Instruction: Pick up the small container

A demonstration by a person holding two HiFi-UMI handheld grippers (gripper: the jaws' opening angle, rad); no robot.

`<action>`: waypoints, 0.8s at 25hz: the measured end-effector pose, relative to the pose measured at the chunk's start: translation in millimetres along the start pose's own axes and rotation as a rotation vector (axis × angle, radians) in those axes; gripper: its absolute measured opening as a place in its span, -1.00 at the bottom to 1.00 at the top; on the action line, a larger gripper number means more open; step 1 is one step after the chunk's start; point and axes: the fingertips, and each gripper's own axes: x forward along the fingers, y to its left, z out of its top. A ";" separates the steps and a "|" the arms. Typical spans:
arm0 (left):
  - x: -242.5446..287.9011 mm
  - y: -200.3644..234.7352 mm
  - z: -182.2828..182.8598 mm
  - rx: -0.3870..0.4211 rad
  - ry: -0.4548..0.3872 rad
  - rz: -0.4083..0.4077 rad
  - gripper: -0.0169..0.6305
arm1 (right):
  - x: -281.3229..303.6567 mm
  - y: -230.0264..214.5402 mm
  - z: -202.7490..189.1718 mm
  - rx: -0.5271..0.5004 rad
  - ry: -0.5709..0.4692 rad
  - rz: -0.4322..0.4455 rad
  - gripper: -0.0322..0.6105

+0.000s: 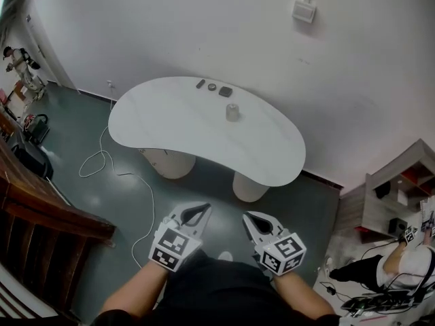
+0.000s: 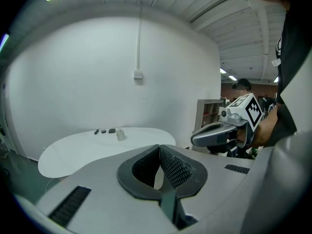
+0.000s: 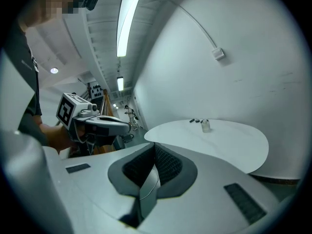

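The small container (image 1: 233, 112), a pale translucent jar, stands upright on the far half of the white kidney-shaped table (image 1: 177, 131). It also shows far off as the container (image 2: 120, 135) in the left gripper view and the container (image 3: 205, 126) in the right gripper view. My left gripper (image 1: 202, 208) and right gripper (image 1: 249, 217) hang side by side over the floor, well short of the table, both shut and empty. The left gripper (image 2: 159, 148) has its pads touching, and so does the right gripper (image 3: 155, 146).
Three small dark items (image 1: 212, 87) lie in a row behind the container. A white cable (image 1: 126, 175) trails over the floor left of the table legs. A wooden railing (image 1: 47, 212) stands at the left, a shelf unit (image 1: 397, 195) and a crouching person (image 1: 401, 267) at the right.
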 end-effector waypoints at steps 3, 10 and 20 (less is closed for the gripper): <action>7.0 -2.6 -2.3 -0.006 0.005 -0.010 -0.90 | 3.5 -6.2 -3.6 0.010 0.016 0.001 -0.91; 28.0 11.2 -12.4 -0.023 0.040 -0.024 -0.90 | 13.5 -23.0 -0.5 0.009 0.020 -0.010 -0.91; 80.5 54.8 11.2 0.014 0.004 -0.065 -0.90 | 54.0 -70.3 9.6 0.022 0.025 -0.069 -0.91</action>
